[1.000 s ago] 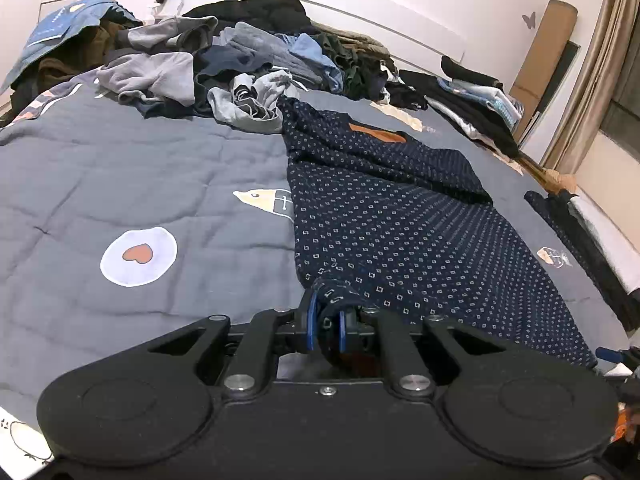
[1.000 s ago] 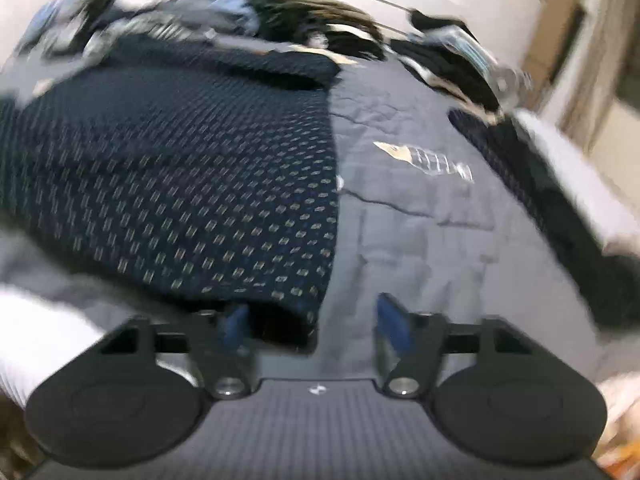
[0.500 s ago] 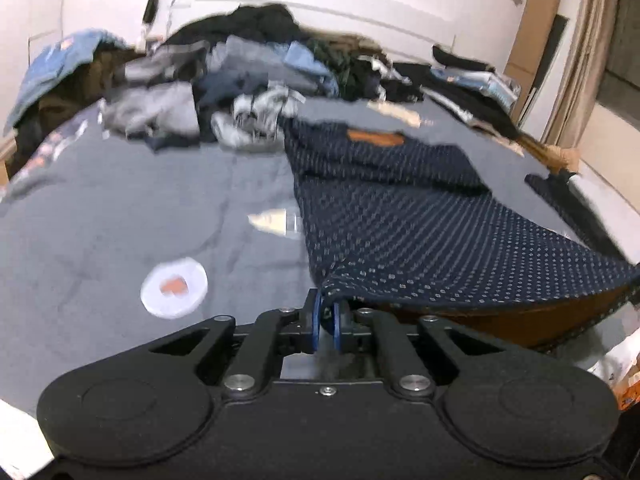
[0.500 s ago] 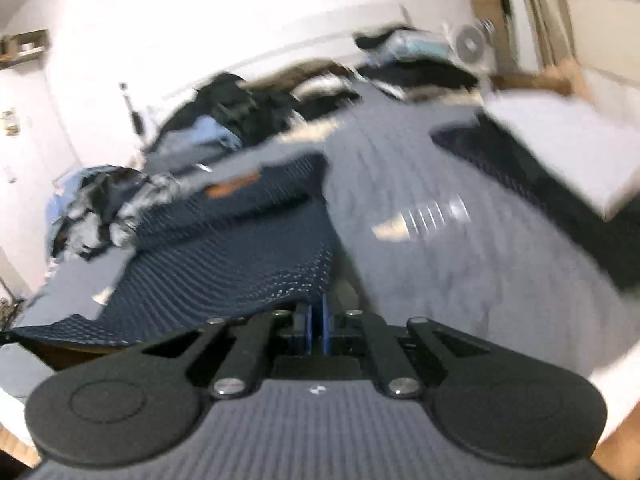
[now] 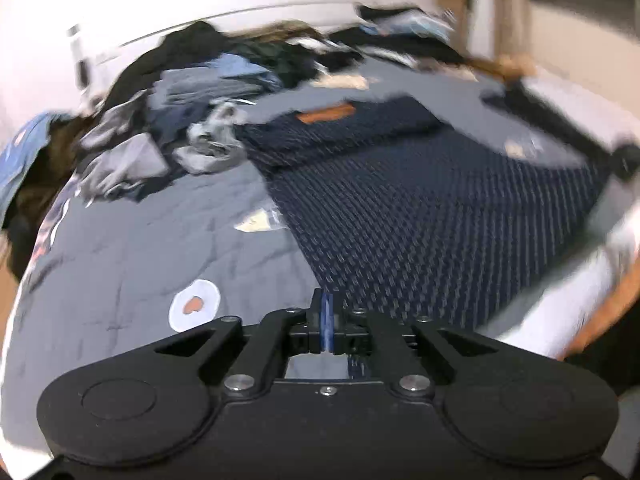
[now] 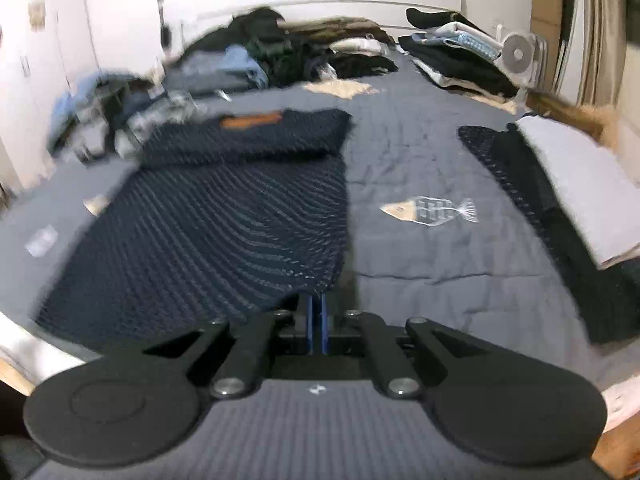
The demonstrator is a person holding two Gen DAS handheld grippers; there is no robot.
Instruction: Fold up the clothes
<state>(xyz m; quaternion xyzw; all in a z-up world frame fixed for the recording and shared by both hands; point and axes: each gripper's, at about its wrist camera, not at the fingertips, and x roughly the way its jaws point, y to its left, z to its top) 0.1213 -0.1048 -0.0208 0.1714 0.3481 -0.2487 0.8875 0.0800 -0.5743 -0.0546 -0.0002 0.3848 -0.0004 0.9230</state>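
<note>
gripping the near hem of the dark dotted garment (image 6: 224, 224) at both corners: right gripper (image 6: 318, 312) pinched tight on the right corner, left gripper (image 5: 328, 316) with blue pads close together at the left corner, jaws just eased a little wider, cloth seemingly between them yet too blurred to call a firm hold. hem lifted off the bed (image 6: 420, 280) near its front edge, far end with the brown label (image 6: 252, 120) lying flat toward the middle; held at two corners probably to keep the edge taut and square for carrying it over toward the label end. lots of clutter around: heap of unfolded clothes (image 5: 192, 120) along the far edge and far left corner, folded stack (image 6: 452, 56) at the far right corner, dark-and-white folded piece (image 6: 560, 184) along the right edge, small fan (image 6: 518, 54) beyond. bare quilt beside the garment, so nothing in the fold's path; loose pile just left of the label end close enough to snag.
</note>
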